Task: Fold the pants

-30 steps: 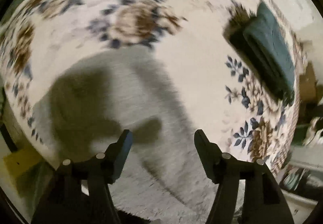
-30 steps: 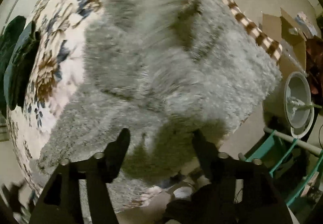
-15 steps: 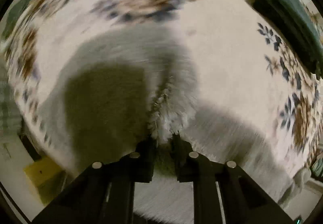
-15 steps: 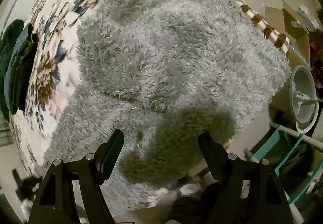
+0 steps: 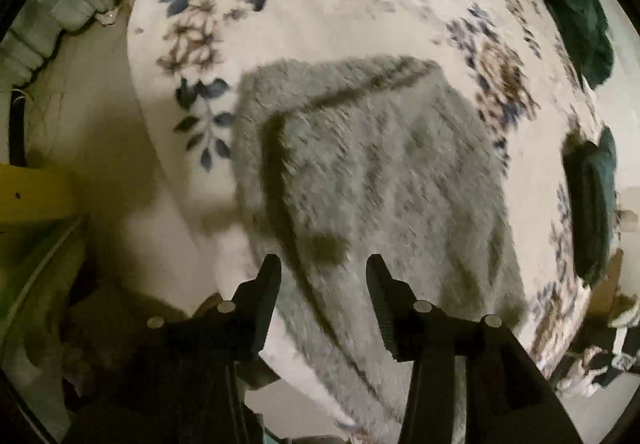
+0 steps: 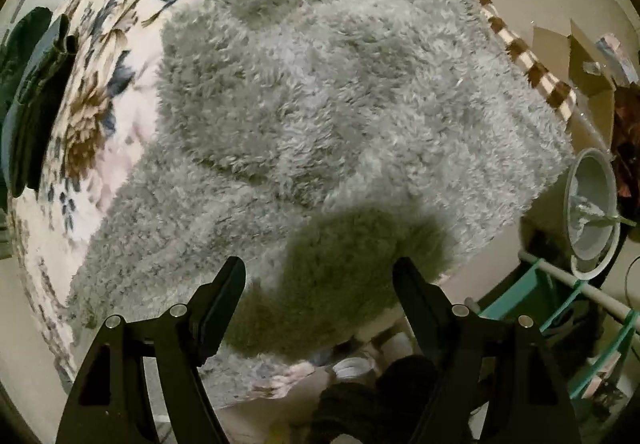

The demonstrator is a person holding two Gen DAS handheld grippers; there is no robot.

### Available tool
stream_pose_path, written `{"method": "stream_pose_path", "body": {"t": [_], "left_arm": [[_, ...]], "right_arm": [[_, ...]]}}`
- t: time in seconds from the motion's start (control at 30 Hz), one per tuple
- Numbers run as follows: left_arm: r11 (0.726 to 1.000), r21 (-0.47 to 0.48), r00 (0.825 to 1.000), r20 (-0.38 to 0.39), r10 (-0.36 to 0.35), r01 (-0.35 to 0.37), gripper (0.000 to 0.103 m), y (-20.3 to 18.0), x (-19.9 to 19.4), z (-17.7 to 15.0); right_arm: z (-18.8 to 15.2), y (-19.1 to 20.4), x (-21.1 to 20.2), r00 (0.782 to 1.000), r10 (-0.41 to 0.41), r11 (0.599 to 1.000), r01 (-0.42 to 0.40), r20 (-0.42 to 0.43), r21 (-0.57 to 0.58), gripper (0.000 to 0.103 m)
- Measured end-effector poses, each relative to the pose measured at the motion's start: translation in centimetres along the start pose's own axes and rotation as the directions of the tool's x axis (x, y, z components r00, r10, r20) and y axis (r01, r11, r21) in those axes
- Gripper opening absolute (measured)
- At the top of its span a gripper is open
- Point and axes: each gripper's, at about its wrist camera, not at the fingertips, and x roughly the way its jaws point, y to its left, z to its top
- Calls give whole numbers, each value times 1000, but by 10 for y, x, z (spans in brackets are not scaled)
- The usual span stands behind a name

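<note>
Fluffy grey pants (image 5: 384,180) lie on a floral bedspread (image 5: 320,4), with an upper layer folded over a lower one. My left gripper (image 5: 322,276) is open and empty above their near edge. The same pants fill the right wrist view (image 6: 340,104), bunched in thick layers and hanging over the bed's near edge. My right gripper (image 6: 320,280) is open wide and empty, just above the near part of the pants.
Folded dark green clothes (image 5: 592,200) lie at the bed's right side, and show in the right wrist view (image 6: 32,100) at the left. A yellow board (image 5: 32,192) stands left of the bed. A white bucket (image 6: 592,212), a teal rack (image 6: 560,304) and a cardboard box (image 6: 572,60) stand on the floor at right.
My left gripper was shut on a pinch of the pants half a second ago; it has let go, opened and drawn back. My right gripper stayed open and barely moved.
</note>
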Motion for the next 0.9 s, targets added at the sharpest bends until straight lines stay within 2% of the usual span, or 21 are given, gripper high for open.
{"method": "stream_pose_path", "body": {"t": [0.17, 0.23, 0.27, 0.3, 0.33, 0.43, 0.47, 0.5, 0.53, 0.57, 0.73, 0.83, 0.87, 0.9], "left_arm": [[997, -16, 997, 21, 71, -70, 41, -13, 22, 20], [995, 18, 995, 34, 94, -94, 41, -14, 27, 24], [994, 29, 994, 42, 102, -103, 37, -17, 30, 26], [994, 40, 994, 50, 100, -102, 21, -18, 31, 26], [994, 53, 994, 53, 98, -101, 11, -20, 33, 27], [991, 80, 991, 86, 100, -107, 6, -25, 25, 27], [990, 89, 990, 97, 100, -109, 5, -31, 23, 28], [989, 98, 989, 107, 97, -108, 5, -32, 17, 29], [989, 102, 989, 117, 95, -107, 5, -34, 11, 29], [989, 104, 988, 121, 93, -105, 5, -34, 7, 29], [983, 100, 985, 97, 144, -153, 5, -9, 14, 27], [983, 85, 986, 33, 163, -165, 7, 5, 27, 23], [983, 90, 987, 35, 156, -159, 9, 6, 25, 22], [982, 111, 988, 49, 147, -151, 9, 3, 19, 19]], "right_arm": [[-14, 0, -4, 995, 98, 994, -97, -24, 60, 78], [-26, 2, -1, 988, 147, 986, -142, -53, 90, 78], [-34, 4, 5, 981, 175, 980, -167, -77, 107, 78], [-42, 7, 13, 973, 202, 974, -189, -107, 126, 78], [-48, 11, 22, 966, 222, 969, -203, -132, 144, 78], [-67, 18, 47, 940, 306, 934, -264, -153, 241, 77], [-72, 20, 51, 935, 329, 920, -286, -132, 267, 68], [-76, 22, 51, 939, 331, 914, -294, -98, 279, 38], [-80, 23, 50, 950, 301, 923, -269, -84, 274, 20], [-84, 24, 47, 963, 259, 936, -231, -77, 265, 10], [-114, 19, 28, 985, 161, 970, -147, -59, 192, 7], [-123, 14, 41, 986, 129, 981, -112, -105, 156, 7], [-122, 15, 47, 984, 126, 984, -107, -128, 142, 7], [-121, 16, 49, 982, 124, 987, -107, -140, 123, 11]]}}
